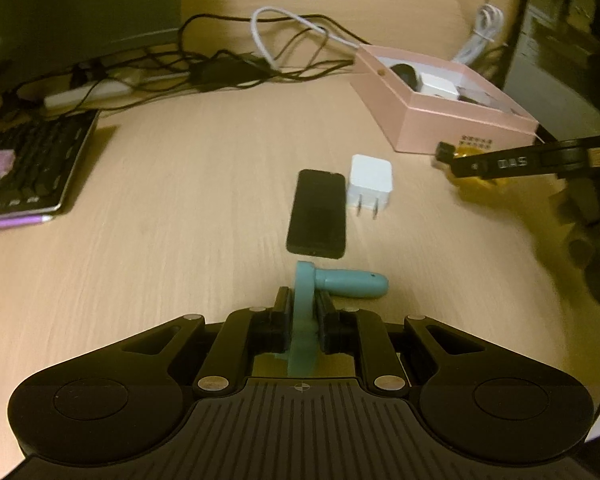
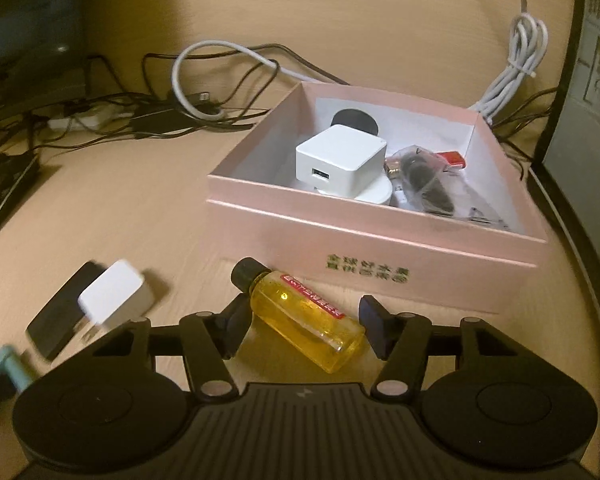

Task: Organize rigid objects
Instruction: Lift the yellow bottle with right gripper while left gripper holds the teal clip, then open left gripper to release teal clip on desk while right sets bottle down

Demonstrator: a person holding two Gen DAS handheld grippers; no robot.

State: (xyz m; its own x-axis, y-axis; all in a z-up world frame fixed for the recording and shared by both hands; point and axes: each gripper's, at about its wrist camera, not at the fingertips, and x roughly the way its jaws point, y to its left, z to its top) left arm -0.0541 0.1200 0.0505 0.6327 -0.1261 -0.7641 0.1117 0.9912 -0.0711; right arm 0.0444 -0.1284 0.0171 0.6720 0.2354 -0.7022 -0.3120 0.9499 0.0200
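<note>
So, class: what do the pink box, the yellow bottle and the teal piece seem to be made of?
Pink box: likely card with a satin pink skin; thin straight walls, white lining, printed characters.
Yellow bottle: probably clear plastic, possibly glass; the yellow liquid shows through, with a black cap and red label.
Teal piece: seemingly matte moulded plastic; even colour, rounded edges, dull sheen.

Each claw (image 1: 303,308) (image 2: 305,326) is matte black plastic: a ribbed central housing, round domed caps at four and eight o'clock, angular linkage arms pinned with silver screws, flat rectangular fingertips (image 2: 374,330).
</note>
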